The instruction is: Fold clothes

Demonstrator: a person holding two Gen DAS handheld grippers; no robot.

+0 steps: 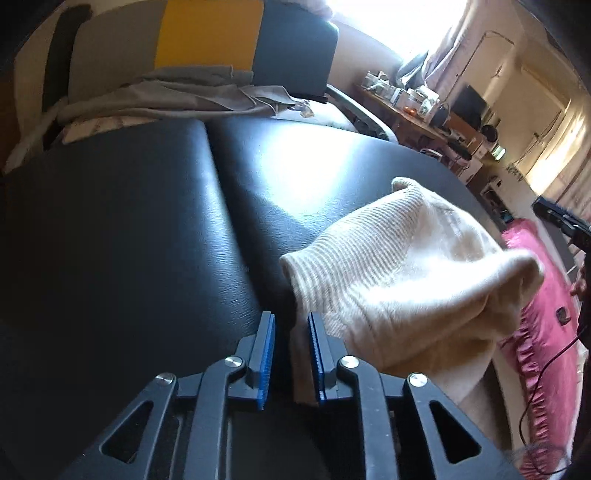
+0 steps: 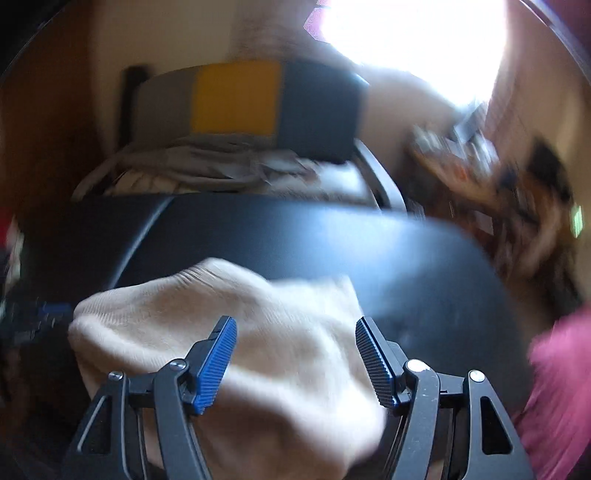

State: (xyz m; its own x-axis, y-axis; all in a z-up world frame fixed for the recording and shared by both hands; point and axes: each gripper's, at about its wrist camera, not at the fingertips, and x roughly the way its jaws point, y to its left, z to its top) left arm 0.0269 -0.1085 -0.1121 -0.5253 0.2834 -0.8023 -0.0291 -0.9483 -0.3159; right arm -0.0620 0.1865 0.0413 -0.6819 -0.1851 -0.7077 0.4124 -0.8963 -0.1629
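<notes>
A cream knitted garment (image 1: 399, 280) with a ribbed cuff lies bunched on the black padded table (image 1: 147, 229); it also shows in the right wrist view (image 2: 280, 354), blurred. My left gripper (image 1: 291, 325) is open with a narrow gap, its right pad at the garment's left edge; nothing sits between the pads. My right gripper (image 2: 295, 332) is wide open just above the garment, which fills the space under and between its fingers. The right gripper's black body (image 1: 565, 221) shows at the far right of the left wrist view.
A pile of grey clothes (image 1: 177, 92) lies on a chair with a grey, yellow and dark back (image 1: 207, 33) beyond the table. A pink ruffled cloth (image 1: 535, 332) lies to the right. A cluttered wooden desk (image 1: 417, 107) stands at the back right.
</notes>
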